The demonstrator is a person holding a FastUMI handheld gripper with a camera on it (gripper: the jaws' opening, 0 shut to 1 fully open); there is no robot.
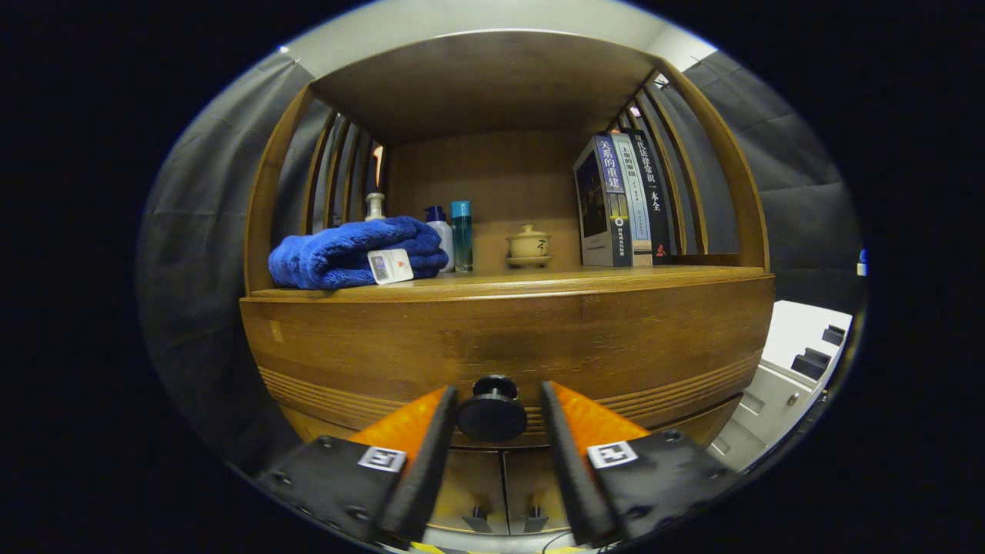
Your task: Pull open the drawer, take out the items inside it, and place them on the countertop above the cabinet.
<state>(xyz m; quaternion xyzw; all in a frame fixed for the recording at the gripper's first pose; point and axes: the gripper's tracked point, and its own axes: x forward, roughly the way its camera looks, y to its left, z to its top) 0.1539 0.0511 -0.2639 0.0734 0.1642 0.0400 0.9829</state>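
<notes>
Gripper view: tongs (492, 408) released, spread either side of the round drawer knob (492, 412), not yet pinching; knob looks hard, smooth, maybe slippery, so clamp its neck; wooden drawer (508, 346) likely stiff

On the surface (508, 283) above the one drawer knob (492, 412): one folded blue towel (350, 252), three bottles (446, 231), one lidded cup on a saucer (529, 245), three upright books (622, 201).
</notes>
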